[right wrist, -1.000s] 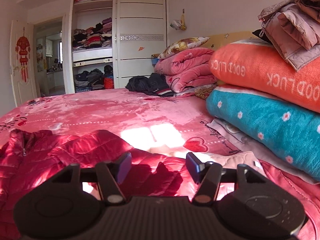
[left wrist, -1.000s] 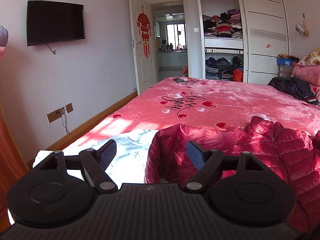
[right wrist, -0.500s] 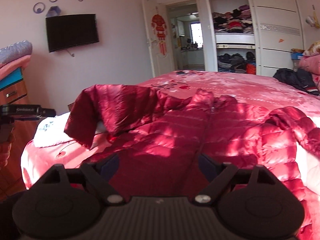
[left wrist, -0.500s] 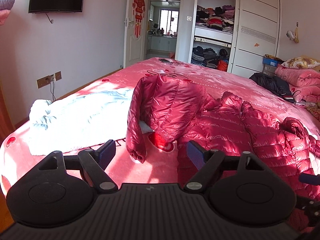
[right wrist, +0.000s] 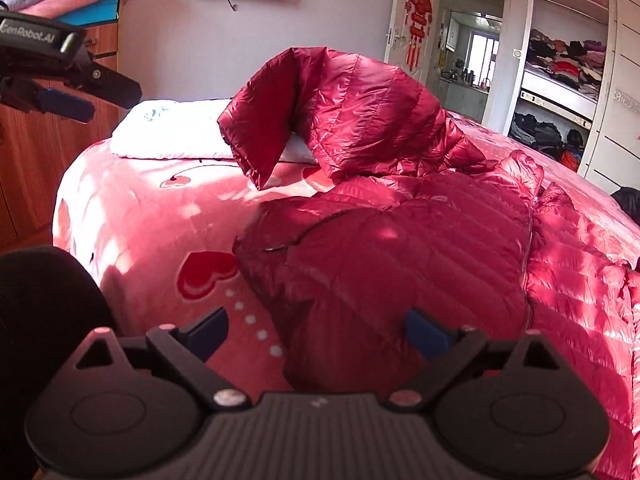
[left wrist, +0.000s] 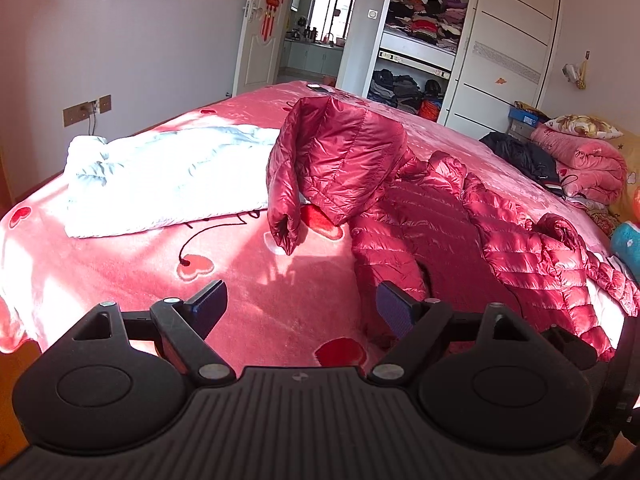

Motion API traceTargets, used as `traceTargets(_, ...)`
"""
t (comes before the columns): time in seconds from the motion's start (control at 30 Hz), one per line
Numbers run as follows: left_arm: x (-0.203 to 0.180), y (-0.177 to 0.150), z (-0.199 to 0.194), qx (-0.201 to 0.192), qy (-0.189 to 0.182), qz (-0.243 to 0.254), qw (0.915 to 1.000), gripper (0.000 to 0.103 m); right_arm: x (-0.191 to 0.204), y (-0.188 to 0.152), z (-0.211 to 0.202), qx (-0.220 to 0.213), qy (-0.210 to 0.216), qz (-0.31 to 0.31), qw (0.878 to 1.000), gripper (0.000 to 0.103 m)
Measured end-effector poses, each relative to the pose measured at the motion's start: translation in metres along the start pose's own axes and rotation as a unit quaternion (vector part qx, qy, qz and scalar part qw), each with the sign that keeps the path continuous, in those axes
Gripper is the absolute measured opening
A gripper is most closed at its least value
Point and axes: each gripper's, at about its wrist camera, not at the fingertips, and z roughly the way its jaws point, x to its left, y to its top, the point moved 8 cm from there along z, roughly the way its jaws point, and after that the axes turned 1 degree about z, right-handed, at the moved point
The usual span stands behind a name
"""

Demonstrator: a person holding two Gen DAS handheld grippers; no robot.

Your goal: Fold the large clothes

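A large red quilted down jacket (left wrist: 460, 216) lies spread on the pink bed (left wrist: 256, 304), zip up; it also shows in the right wrist view (right wrist: 420, 248). One sleeve (left wrist: 320, 168) stands up folded over, its cuff hanging down near a white garment. My left gripper (left wrist: 300, 304) is open and empty, above the bedspread just left of the jacket's hem. My right gripper (right wrist: 316, 332) is open and empty, held over the jacket's lower hem. The left gripper also appears at the upper left of the right wrist view (right wrist: 60, 92).
A white padded garment (left wrist: 168, 180) lies on the bed's left side. Folded quilts (left wrist: 588, 160) and a black garment (left wrist: 520, 152) lie at the bed's far right. A wooden cabinet (right wrist: 36, 160) stands left of the bed. An open wardrobe (left wrist: 416, 60) stands behind.
Both grippers have pulled back toward the foot of the bed, so the whole jacket is now in view. The right gripper has swung left from the quilt pile to the jacket.
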Motion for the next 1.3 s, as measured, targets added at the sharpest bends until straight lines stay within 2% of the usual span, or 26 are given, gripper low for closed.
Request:
traceTargets(0.13,0.003,-0.005,0.004,0.004,-0.004,-0.007,1.0,0.101,0.004,-0.001,0.015,0.007,-0.022,-0.029,0.999,0.093)
traceTargets(0.2,0.005,-0.007,0.006,0.006,-0.005,-0.01,0.9999,0.101,0.003,-0.001,0.022,0.013,-0.034,-0.042,0.998,0.082)
traceTargets(0.27,0.004,-0.009,0.007,0.009,-0.005,-0.014,0.9998,0.101,-0.003,0.001,0.027,0.023,-0.041,-0.033,0.998,0.058)
traceTargets(0.3,0.005,-0.009,0.009,0.011,-0.005,-0.015,0.9998,0.101,-0.008,0.003,0.029,0.027,-0.038,-0.013,0.999,0.053)
traceTargets(0.37,0.005,-0.01,0.011,0.013,-0.006,-0.017,0.9997,0.101,-0.022,0.008,0.029,0.034,-0.028,0.04,0.998,0.033)
traceTargets(0.4,0.004,-0.01,0.012,0.014,-0.006,-0.018,0.9997,0.101,-0.031,0.011,0.028,0.036,-0.021,0.076,0.996,0.029)
traceTargets(0.47,0.004,-0.011,0.014,0.016,-0.008,-0.016,0.9997,0.101,-0.054,0.015,0.026,0.037,0.001,0.167,0.985,0.018)
traceTargets(0.53,0.003,-0.011,0.014,0.017,-0.009,-0.016,0.9997,0.101,-0.086,0.018,0.023,0.029,0.03,0.292,0.955,0.015)
traceTargets(0.63,0.001,-0.012,0.017,0.02,-0.012,-0.013,0.9996,0.101,-0.14,0.012,0.017,0.002,0.08,0.479,0.874,0.015)
traceTargets(0.67,-0.002,-0.012,0.019,0.022,-0.015,-0.012,0.9996,0.101,-0.153,0.008,0.015,-0.007,0.09,0.518,0.85,0.014)
traceTargets(0.7,-0.005,-0.011,0.022,0.025,-0.021,-0.01,0.9994,0.101,-0.171,0.003,0.013,-0.02,0.099,0.566,0.818,0.015)
traceTargets(0.73,-0.009,-0.011,0.024,0.026,-0.028,-0.008,0.9992,0.101,-0.184,-0.002,0.012,-0.029,0.106,0.595,0.796,0.015)
traceTargets(0.8,-0.022,-0.012,0.033,0.031,-0.047,0.0,0.9984,0.101,-0.203,-0.012,0.011,-0.041,0.107,0.629,0.769,0.015)
traceTargets(0.87,-0.043,-0.012,0.04,0.03,-0.079,0.013,0.9963,0.101,-0.212,-0.021,0.011,-0.045,0.106,0.649,0.752,0.015)
traceTargets(0.93,-0.065,-0.012,0.048,0.029,-0.112,0.025,0.9929,0.101,-0.216,-0.031,0.015,-0.048,0.125,0.67,0.73,0.015)
traceTargets(1.03,-0.095,-0.013,0.064,0.033,-0.161,0.031,0.9859,0.101,-0.219,-0.038,0.02,-0.048,0.133,0.673,0.726,0.015)
traceTargets(1.1,-0.113,-0.014,0.077,0.034,-0.18,0.026,0.9827,0.101,-0.223,-0.044,0.021,-0.053,0.146,0.675,0.721,0.015)
traceTargets(1.2,-0.139,-0.012,0.097,0.036,-0.211,0.014,0.9768,0.101,-0.226,-0.049,0.023,-0.054,0.157,0.667,0.726,0.015)
traceTargets(1.3,-0.162,-0.01,0.114,0.033,-0.233,0.008,0.9719,0.101,-0.226,-0.053,0.023,-0.056,0.179,0.666,0.721,0.015)
